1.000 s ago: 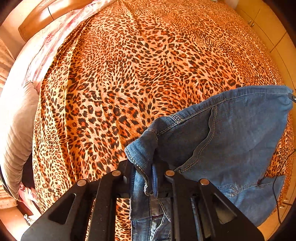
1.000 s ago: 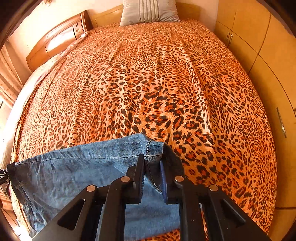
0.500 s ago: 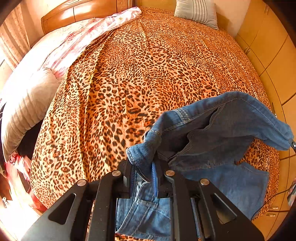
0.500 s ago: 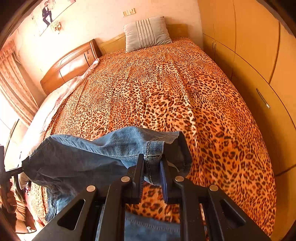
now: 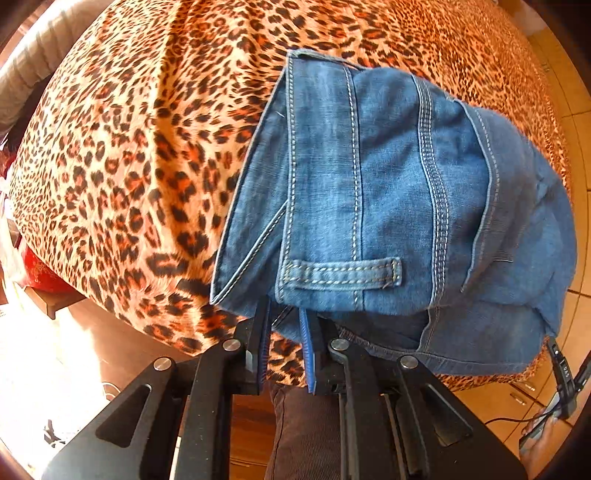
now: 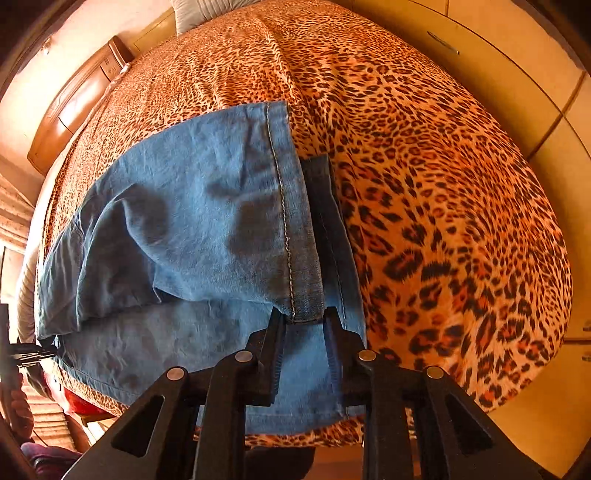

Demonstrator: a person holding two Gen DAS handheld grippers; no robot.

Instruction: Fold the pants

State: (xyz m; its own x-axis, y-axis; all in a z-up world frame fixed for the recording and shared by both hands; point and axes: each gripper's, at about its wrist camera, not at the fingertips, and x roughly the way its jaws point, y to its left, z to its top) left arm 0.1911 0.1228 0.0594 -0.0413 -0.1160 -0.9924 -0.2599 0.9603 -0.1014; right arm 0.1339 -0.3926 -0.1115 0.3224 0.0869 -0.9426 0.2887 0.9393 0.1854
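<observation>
Blue jeans (image 5: 369, 184) lie folded in layers on the leopard-print bedspread (image 5: 129, 147) close to the bed's near edge. In the left wrist view the waistband with a belt loop (image 5: 340, 273) faces up. My left gripper (image 5: 284, 325) points down and is shut on the waistband's near corner. In the right wrist view a leg hem of the jeans (image 6: 203, 221) rests flat on the lower denim layer. My right gripper (image 6: 304, 317) has that hem's corner between its tips; its jaws are opening and stand wider than the hem, off the cloth.
The bedspread (image 6: 424, 184) stretches far beyond the jeans to a wooden headboard (image 6: 85, 96) and a pillow (image 6: 199, 11). Wardrobe doors (image 6: 498, 74) line the right side. Wooden floor (image 5: 74, 350) and a person's dark trouser leg (image 5: 306, 424) are below the bed edge.
Both grippers swung down toward the bed's near edge with the denim. The jeans, hanging between them before, now lie flat in a fold. The right jaws have widened around the hem.
</observation>
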